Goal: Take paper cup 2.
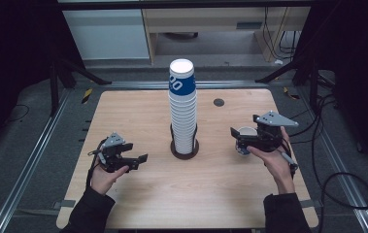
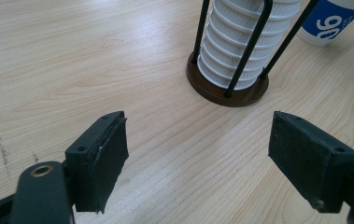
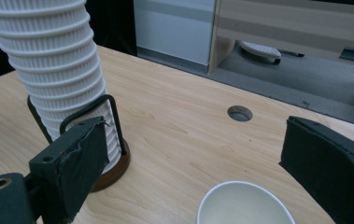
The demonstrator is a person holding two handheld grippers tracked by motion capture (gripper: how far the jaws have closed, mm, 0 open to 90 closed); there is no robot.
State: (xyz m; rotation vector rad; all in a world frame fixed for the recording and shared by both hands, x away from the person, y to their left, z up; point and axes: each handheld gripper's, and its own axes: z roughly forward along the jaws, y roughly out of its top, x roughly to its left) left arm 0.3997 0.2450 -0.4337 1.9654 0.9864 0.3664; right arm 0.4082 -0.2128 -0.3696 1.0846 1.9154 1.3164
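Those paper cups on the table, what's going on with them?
A person holds a gripper in each hand. The right gripper is open around a single paper cup standing on the table. The left gripper is open and holds nothing. Between them, a tall cup stack stands in a holder.

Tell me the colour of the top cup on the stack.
The top cup is blue with white print and a white rim, unlike the plain white ribbed cups below; clearest in the high view.

The high view looked down on the whole table (image 1: 138,194); both gripper views, low and close, shared the cup stack (image 2: 240,46).
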